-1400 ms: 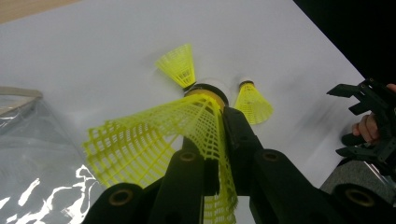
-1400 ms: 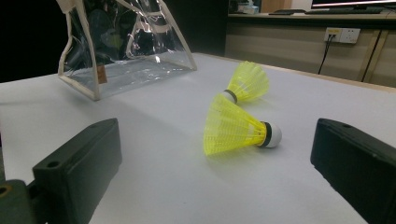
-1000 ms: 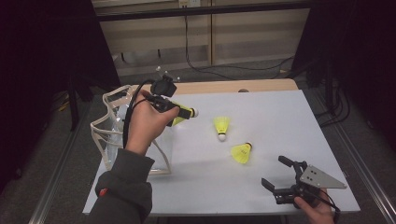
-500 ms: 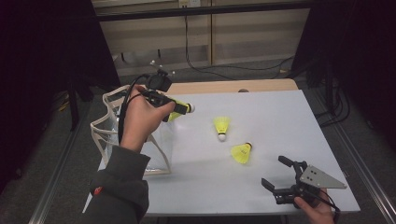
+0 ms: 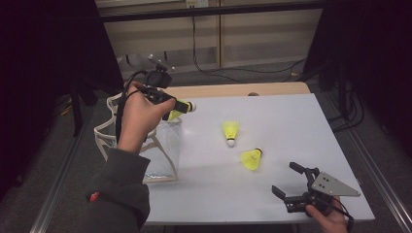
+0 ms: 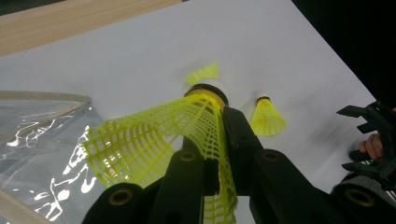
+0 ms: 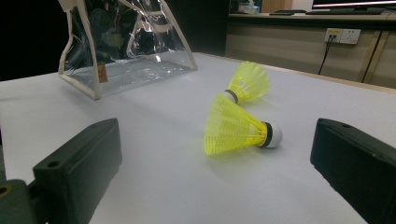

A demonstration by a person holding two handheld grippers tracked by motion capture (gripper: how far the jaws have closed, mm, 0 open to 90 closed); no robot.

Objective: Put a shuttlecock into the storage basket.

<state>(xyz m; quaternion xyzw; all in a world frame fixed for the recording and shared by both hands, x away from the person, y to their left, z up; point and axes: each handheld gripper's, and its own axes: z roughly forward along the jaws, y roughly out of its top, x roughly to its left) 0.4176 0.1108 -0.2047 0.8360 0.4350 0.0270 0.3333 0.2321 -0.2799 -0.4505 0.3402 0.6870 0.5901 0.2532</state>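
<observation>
Here the left claw (image 5: 180, 106) grips a yellow shuttlecock (image 6: 163, 140); the right claw (image 5: 290, 182) gapes unladen.

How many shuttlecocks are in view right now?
3: one clamped in the left gripper by the bag, two lying on the table, the far shuttlecock and the near shuttlecock. The bag may hide more.

Yellow shuttlecock (image 6: 187, 135) squeezed between left tool (image 6: 224, 154) jaws, seemingly crushed.
</observation>
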